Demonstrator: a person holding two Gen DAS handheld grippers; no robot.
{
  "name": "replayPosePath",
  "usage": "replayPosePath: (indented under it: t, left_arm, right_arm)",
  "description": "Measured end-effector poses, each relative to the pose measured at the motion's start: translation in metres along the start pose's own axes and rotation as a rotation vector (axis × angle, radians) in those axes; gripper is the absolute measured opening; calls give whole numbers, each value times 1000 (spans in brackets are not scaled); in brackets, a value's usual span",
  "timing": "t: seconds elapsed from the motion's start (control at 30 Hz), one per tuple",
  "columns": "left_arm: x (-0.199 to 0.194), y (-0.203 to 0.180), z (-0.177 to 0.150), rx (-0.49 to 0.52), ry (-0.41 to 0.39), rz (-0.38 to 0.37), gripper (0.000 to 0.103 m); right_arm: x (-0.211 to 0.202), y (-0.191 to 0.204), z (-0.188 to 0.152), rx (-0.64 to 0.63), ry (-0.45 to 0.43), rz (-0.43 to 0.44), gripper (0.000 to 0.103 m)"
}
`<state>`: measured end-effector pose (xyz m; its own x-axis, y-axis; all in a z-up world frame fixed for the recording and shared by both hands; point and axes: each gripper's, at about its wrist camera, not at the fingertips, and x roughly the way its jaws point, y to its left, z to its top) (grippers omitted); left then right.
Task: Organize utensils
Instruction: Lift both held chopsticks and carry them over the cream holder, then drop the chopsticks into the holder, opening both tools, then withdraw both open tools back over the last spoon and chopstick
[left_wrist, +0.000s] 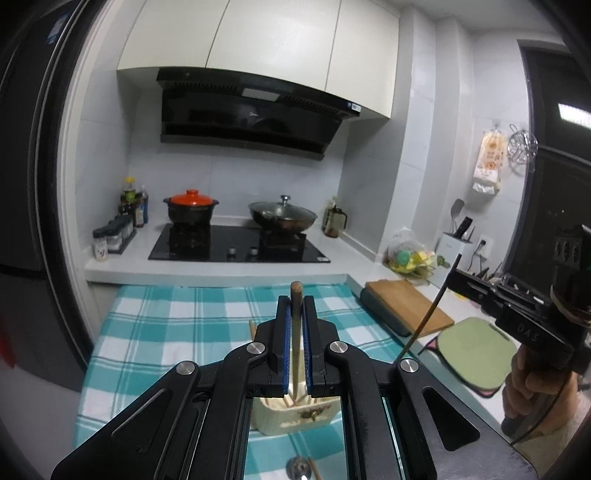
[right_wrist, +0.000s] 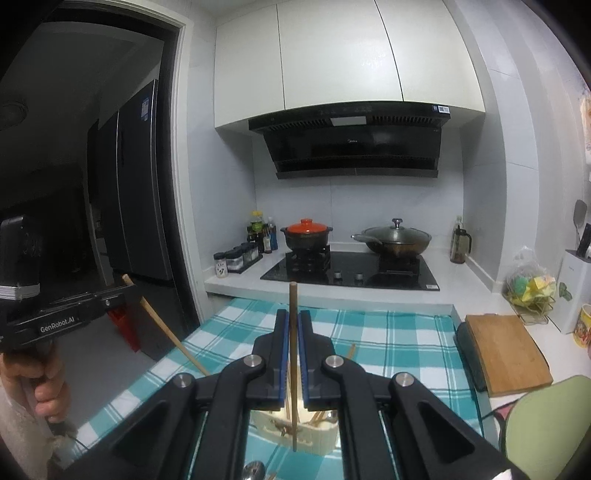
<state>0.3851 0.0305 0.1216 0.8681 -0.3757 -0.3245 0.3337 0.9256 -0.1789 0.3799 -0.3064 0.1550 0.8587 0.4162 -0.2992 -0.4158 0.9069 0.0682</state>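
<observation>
My left gripper is shut on a light wooden chopstick, which it holds nearly upright above a cream utensil holder on the teal checked cloth. My right gripper is shut on a darker brown chopstick that hangs into the same holder, among several other sticks. Each view shows the other gripper off to one side: the right gripper with its dark chopstick, and the left gripper with its pale chopstick. A metal spoon lies on the cloth by the holder.
Beyond the cloth is a black hob with an orange-lidded clay pot and a lidded wok. Spice jars stand to its left. A wooden cutting board and a green mat lie to the right. A dark fridge stands on the left.
</observation>
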Motion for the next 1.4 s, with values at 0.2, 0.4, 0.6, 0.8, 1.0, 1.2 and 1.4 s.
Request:
replayPosePath:
  t: [0.2, 0.4, 0.6, 0.8, 1.0, 1.2, 1.4]
  left_arm:
    - [67, -5, -3, 17, 113, 5, 4]
    - [133, -2, -34, 19, 289, 3, 4]
    - [185, 9, -64, -21, 408, 34, 23]
    - [174, 23, -73, -52, 406, 62, 63]
    - [130, 27, -99, 54, 465, 109, 78]
    - [67, 30, -162, 158, 606, 126, 82]
    - [14, 16, -212, 118, 618, 121, 87]
  right_arm:
    - [53, -5, 11, -14, -2, 1, 5]
    - [127, -22, -24, 57, 181, 43, 5]
    - [193, -43, -65, 161, 346, 88, 7]
    - [206, -56, -69, 218, 355, 60, 31]
    - [160, -50, -70, 118, 316, 38, 35]
    - [95, -46, -122, 7, 452, 29, 35]
    - [32, -27, -180, -171, 566, -39, 35]
